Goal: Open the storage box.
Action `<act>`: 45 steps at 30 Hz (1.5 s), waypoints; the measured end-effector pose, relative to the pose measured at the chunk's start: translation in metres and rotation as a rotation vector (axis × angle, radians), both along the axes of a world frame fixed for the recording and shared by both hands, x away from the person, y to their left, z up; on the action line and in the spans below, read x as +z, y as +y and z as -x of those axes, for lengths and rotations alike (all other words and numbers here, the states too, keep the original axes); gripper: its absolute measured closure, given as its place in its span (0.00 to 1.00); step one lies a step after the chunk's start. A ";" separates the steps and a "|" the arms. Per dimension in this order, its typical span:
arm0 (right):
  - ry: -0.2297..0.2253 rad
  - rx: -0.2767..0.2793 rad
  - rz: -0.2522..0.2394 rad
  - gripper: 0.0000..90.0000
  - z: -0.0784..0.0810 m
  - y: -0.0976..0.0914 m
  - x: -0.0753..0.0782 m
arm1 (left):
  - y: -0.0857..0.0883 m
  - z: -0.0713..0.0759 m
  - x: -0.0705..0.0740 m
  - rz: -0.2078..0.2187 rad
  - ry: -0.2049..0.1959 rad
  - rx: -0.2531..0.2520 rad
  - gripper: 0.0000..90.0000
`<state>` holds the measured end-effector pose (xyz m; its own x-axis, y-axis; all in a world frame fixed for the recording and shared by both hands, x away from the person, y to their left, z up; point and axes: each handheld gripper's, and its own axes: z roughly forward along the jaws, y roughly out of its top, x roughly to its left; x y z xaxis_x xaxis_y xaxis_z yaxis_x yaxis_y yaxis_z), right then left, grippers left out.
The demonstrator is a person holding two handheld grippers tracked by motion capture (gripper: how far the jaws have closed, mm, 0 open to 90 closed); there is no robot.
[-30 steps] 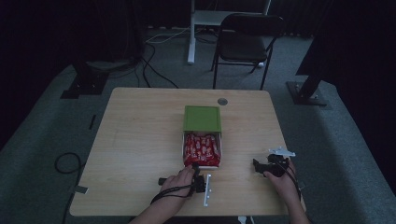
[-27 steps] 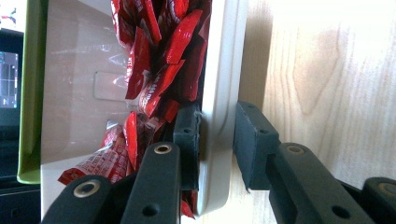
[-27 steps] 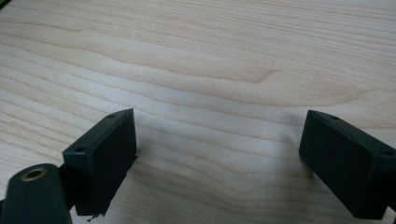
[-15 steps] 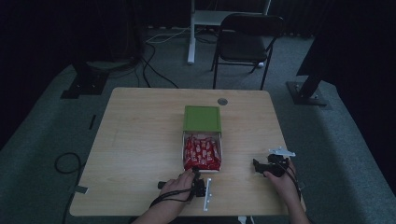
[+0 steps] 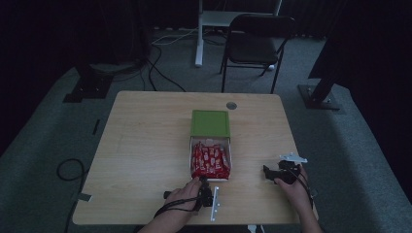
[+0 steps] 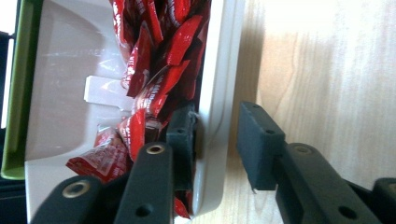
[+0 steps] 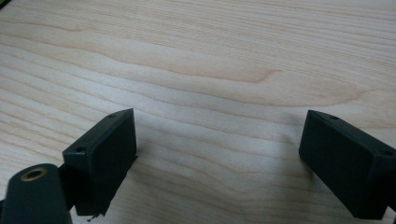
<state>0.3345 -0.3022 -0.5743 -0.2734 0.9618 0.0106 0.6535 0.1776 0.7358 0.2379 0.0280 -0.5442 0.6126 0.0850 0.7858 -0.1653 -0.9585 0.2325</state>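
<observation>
One wooden table (image 5: 145,145) on grey carpet (image 5: 43,141).

The table (image 7: 210,60) is pale wood with smooth, visible grain, the white tray (image 6: 219,93) looks like glossy moulded plastic, the red sachets (image 6: 159,70) are shiny crinkled foil, and the left gripper (image 6: 215,140) has matt black jaws.

Light wood table (image 5: 145,145) sits under both grippers. There's a little round grey cap (image 5: 231,105) set in the tabletop, far ahead of the right gripper (image 5: 272,174) and a bit to its left. A black chair (image 5: 257,43) stands on the grey carpet (image 5: 369,160) way beyond that. Black cables (image 5: 160,73) snake over the floor far ahead of the left gripper (image 5: 206,187), and a cable loop (image 5: 68,170) lies off the table, well out to its left.
</observation>
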 end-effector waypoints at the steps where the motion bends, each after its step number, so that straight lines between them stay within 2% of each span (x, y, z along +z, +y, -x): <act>1: 0.000 0.000 0.000 0.12 0.000 0.000 0.000 | 0.001 0.000 0.001 0.002 0.008 -0.012 0.73; 3: -0.001 0.000 0.000 0.12 0.000 0.000 0.000 | 0.004 0.000 0.003 0.020 0.025 -0.026 0.72; 4: 0.000 0.000 0.000 0.12 0.000 0.000 0.000 | 0.006 0.001 0.003 0.044 0.039 -0.026 0.71; 8: 0.000 0.000 0.000 0.12 0.000 0.000 0.000 | 0.012 0.002 0.010 0.095 0.088 -0.024 0.71; 12: 0.000 0.000 0.000 0.12 0.000 0.000 0.000 | 0.019 0.004 0.015 0.172 0.139 -0.015 0.71; 14: 0.000 0.000 0.000 0.12 0.000 0.000 0.000 | 0.023 0.007 0.018 0.224 0.182 -0.015 0.71; 15: 0.000 0.000 0.000 0.12 0.000 0.000 0.000 | 0.025 0.007 0.018 0.238 0.187 -0.015 0.71; 20: -0.001 0.000 0.000 0.12 0.000 0.000 0.000 | 0.036 0.011 0.020 0.287 0.242 -0.001 0.71; 26: 0.000 0.000 0.000 0.12 0.000 0.000 0.000 | 0.051 0.011 0.014 0.346 0.304 0.037 0.71; 32: 0.000 0.000 0.000 0.12 0.000 0.000 0.000 | 0.068 0.008 0.010 0.403 0.334 0.087 0.71; 36: 0.000 0.000 0.000 0.12 0.000 0.000 0.000 | 0.081 0.005 0.009 0.429 0.333 0.131 0.71; 40: -0.001 0.000 0.000 0.12 0.000 0.000 0.000 | 0.094 0.000 0.011 0.502 0.342 0.168 0.71; 42: -0.001 0.000 0.000 0.12 0.000 0.000 0.000 | 0.101 -0.003 0.013 0.512 0.343 0.186 0.71; 45: -0.001 0.000 0.001 0.12 0.000 0.000 0.000 | 0.113 -0.008 0.014 0.553 0.344 0.218 0.71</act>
<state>0.3345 -0.3022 -0.5744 -0.2736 0.9618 0.0099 0.6529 0.1782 0.7362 0.2455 0.1413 -0.5301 0.7427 0.5675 0.3555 0.1887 -0.6867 0.7020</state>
